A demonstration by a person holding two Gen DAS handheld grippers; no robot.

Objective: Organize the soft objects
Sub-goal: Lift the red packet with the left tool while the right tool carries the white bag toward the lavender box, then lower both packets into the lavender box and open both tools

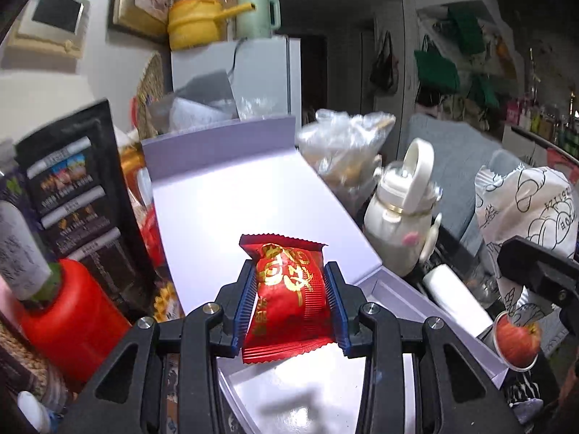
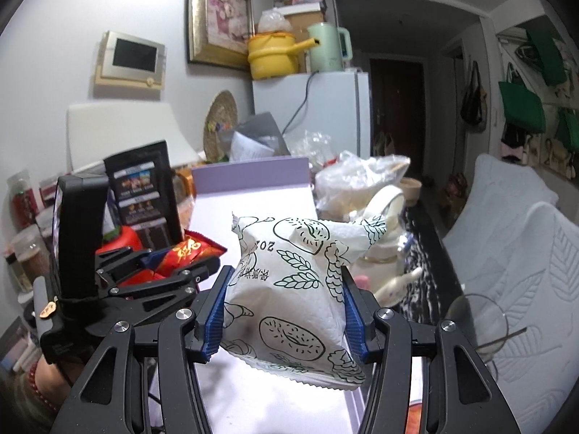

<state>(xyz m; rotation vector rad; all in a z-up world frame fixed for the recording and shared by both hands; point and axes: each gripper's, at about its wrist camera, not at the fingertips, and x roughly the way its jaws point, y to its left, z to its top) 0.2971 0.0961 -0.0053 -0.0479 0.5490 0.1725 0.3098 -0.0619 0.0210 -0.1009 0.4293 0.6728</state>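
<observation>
My left gripper (image 1: 289, 278) is shut on a red snack packet (image 1: 289, 289) with gold characters and holds it above the open lavender box (image 1: 231, 195). My right gripper (image 2: 286, 289) is shut on a white bread bag (image 2: 289, 282) printed with green and black pastry drawings, also held above the box (image 2: 253, 195). In the right wrist view the left gripper (image 2: 181, 264) with the red packet (image 2: 191, 249) is to the left of the bread bag. In the left wrist view the bread bag (image 1: 524, 213) shows at the right.
A red bottle (image 1: 68, 311) and a black printed package (image 1: 79, 188) stand left of the box. A cream jug (image 1: 401, 213), clear plastic bags (image 1: 343, 144) and an apple in a glass bowl (image 1: 517, 340) are on the right. A white fridge (image 2: 325, 115) stands behind.
</observation>
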